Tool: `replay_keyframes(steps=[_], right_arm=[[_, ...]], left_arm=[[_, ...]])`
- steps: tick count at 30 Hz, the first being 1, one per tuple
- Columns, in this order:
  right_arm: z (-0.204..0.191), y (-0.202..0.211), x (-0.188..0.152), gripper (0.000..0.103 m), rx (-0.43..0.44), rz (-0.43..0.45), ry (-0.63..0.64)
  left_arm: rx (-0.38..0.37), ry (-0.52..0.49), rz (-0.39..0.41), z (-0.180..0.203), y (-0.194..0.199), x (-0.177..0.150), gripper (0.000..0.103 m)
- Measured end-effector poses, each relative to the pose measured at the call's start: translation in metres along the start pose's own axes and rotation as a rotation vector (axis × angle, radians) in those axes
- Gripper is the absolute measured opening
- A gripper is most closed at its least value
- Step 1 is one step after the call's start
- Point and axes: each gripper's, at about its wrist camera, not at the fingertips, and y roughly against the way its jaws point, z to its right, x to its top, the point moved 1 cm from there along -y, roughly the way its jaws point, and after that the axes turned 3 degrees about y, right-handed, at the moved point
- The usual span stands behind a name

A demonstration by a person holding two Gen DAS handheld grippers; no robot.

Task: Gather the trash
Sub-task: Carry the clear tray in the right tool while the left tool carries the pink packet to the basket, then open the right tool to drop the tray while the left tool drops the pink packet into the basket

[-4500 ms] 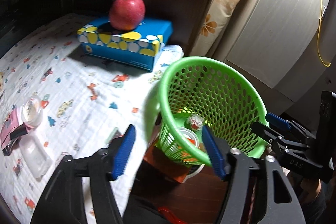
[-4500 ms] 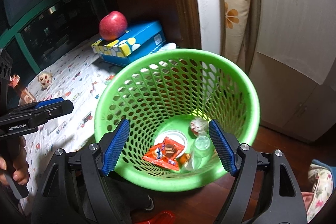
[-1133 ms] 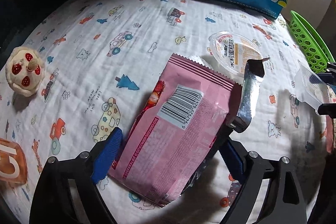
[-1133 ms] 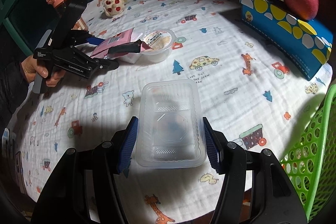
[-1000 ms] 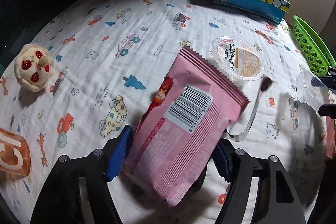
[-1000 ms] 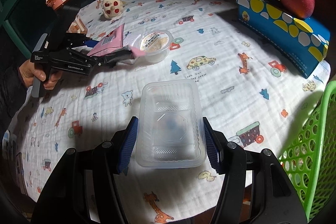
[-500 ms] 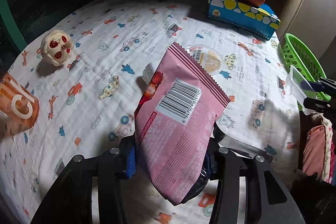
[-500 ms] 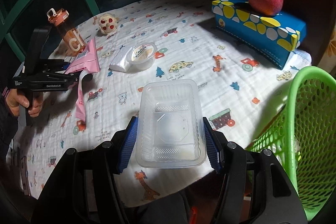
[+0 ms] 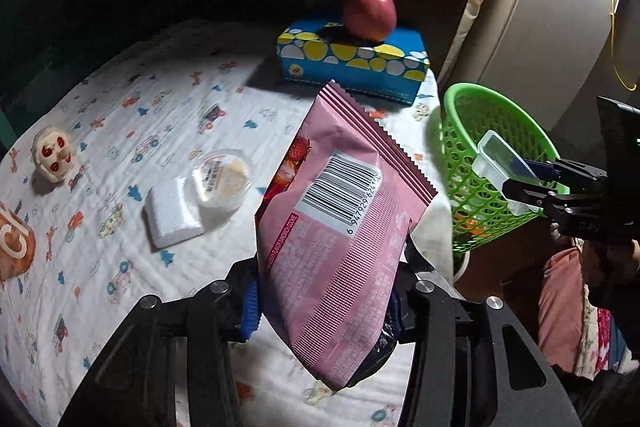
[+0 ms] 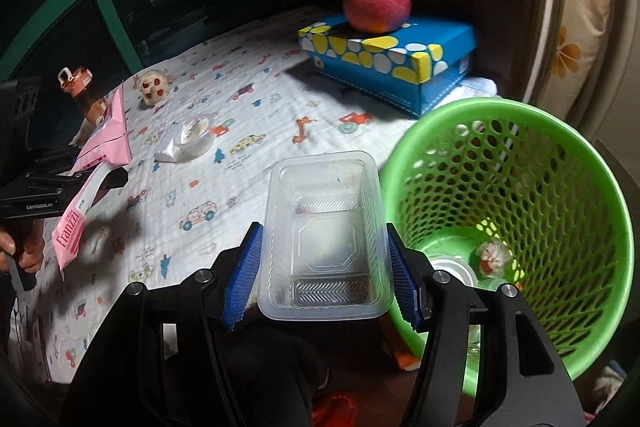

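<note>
Right wrist view: the green mesh basket (image 10: 600, 227) already holds some trash beside the desk (image 10: 260, 115). A pink snack wrapper (image 9: 344, 227) is gripped by the left gripper (image 9: 320, 303) fingers, a clear plastic tray (image 10: 324, 239) by the right gripper (image 10: 322, 279). A pudding cup (image 9: 222, 179) and white packet (image 9: 172, 213) are left.

My left gripper (image 9: 322, 301) and right gripper (image 10: 324, 273) are matte black frames with silver screw heads and ribbed blue pads (image 10: 242, 273). At nine o'clock in the right wrist view, white lettering marks the left body, bare fingers (image 10: 24, 253) below.
</note>
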Motion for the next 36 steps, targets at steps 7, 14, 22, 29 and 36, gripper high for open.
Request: replay_keyframes(steps=[7,14,22,29,36], right_arm=[[0.052,0.015,-0.007,0.059,-0.068,0.026,-0.077],[0.101,0.023,-0.012,0.059,-0.144,0.028,-0.147],[0.137,0.033,-0.021,0.07,-0.185,0.039,-0.217],[0.152,0.05,-0.029,0.073,-0.197,0.07,-0.261],[0.162,0.071,-0.037,0.075,-0.214,0.11,-0.299]], left_arm=[[-0.066,-0.048,-0.004,0.058,-0.022,0.027,0.046],[-0.112,-0.095,-0.022,0.11,-0.045,0.054,0.046],[-0.146,-0.109,-0.054,0.152,-0.072,0.073,0.046],[-0.171,-0.116,-0.081,0.18,-0.094,0.084,0.046],[-0.188,-0.119,-0.109,0.206,-0.114,0.089,0.051]])
